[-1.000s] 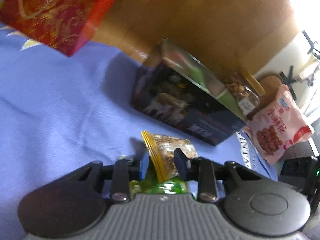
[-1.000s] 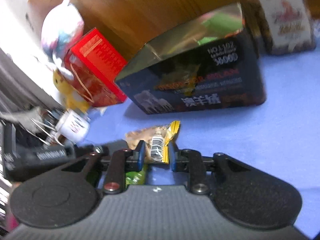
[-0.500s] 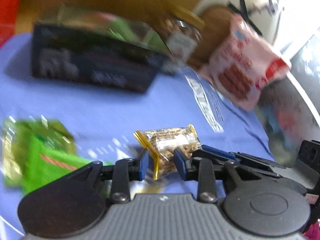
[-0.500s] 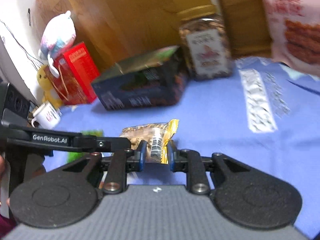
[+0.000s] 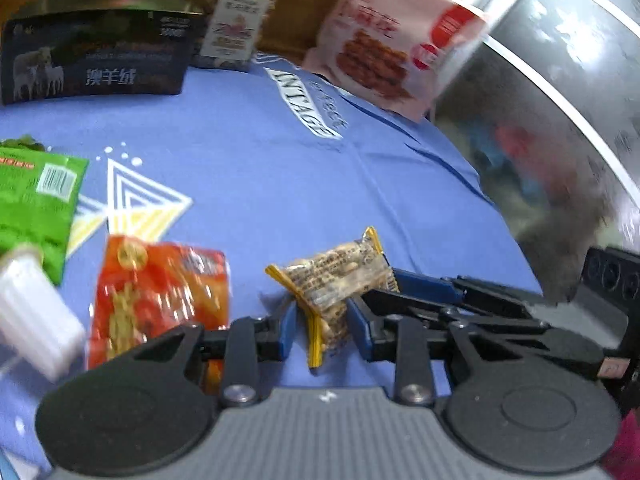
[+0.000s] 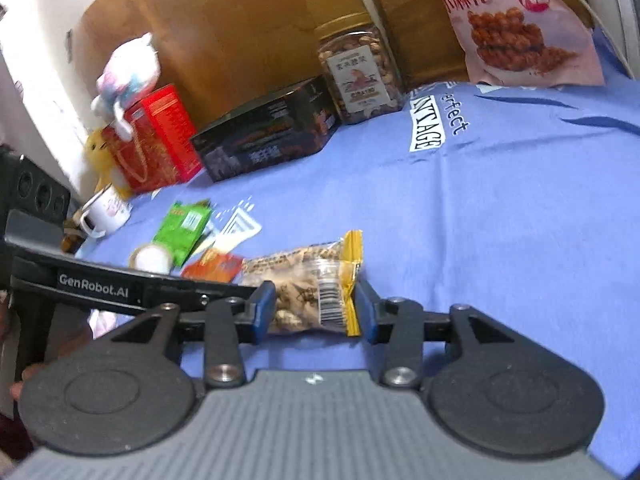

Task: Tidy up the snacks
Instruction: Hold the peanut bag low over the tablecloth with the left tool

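Note:
A small clear peanut packet with yellow sealed ends [image 5: 334, 280] is held between both grippers above the blue cloth. My left gripper [image 5: 320, 326] is shut on its one yellow end. My right gripper [image 6: 316, 310] has its jaws wider apart around the other end [image 6: 316, 280], with the barcode facing up; whether they press on it I cannot tell. An orange-red snack packet [image 5: 160, 300] and a green packet [image 5: 36, 200] lie on the cloth to the left.
A dark box [image 6: 268, 132], a nut jar [image 6: 360, 76], a pink snack bag [image 6: 520, 28] and a red box [image 6: 156, 140] stand along the back. A white mug [image 6: 106, 212] and a white cup [image 5: 28, 312] are at the left.
Both grippers carried the peanut packet to the right and away from the dark box. The right jaws have spread wider. The orange-red and green packets came into view on the left.

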`<state>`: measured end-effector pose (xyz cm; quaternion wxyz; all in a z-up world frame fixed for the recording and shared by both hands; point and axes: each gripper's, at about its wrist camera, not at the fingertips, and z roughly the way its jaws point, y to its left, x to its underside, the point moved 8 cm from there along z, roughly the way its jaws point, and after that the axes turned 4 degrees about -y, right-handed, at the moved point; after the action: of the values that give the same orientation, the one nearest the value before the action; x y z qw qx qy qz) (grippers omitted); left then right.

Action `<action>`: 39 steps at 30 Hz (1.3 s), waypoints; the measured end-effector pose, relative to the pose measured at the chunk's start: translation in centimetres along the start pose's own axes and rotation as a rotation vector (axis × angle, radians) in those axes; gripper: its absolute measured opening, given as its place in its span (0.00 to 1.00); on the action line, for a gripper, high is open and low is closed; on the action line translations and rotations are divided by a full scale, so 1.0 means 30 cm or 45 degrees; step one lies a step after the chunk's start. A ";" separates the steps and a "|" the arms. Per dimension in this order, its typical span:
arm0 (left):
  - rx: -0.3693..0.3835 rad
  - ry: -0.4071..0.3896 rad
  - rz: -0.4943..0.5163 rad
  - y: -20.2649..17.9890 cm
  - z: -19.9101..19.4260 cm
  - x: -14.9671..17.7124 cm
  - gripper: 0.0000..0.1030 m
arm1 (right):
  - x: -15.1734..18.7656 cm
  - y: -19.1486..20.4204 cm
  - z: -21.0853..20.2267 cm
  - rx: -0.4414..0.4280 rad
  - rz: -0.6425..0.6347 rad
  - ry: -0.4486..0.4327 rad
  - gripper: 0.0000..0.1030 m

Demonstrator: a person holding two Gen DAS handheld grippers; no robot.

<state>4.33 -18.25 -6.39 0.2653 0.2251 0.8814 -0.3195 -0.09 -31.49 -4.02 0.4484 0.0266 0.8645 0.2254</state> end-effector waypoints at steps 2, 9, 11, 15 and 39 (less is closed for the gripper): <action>0.011 0.012 0.016 -0.013 -0.026 0.040 0.27 | 0.027 0.017 -0.030 -0.023 -0.023 0.005 0.46; -0.020 -0.012 0.068 0.026 -0.176 0.151 0.28 | 0.121 0.149 -0.051 -0.138 -0.175 0.069 0.46; -0.057 -0.038 0.053 0.058 -0.219 0.169 0.28 | 0.129 0.193 -0.027 -0.178 -0.204 0.087 0.46; -0.118 -0.087 -0.070 0.159 -0.285 0.171 0.27 | 0.132 0.294 0.049 -0.221 -0.292 0.104 0.46; -0.078 -0.148 -0.225 0.311 -0.307 0.081 0.46 | 0.111 0.294 0.075 -0.231 -0.231 0.061 0.45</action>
<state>4.79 -4.95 -5.98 0.2936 0.1192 0.8903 -0.3271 -1.68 -21.93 -4.03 0.4466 -0.0979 0.8500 0.2618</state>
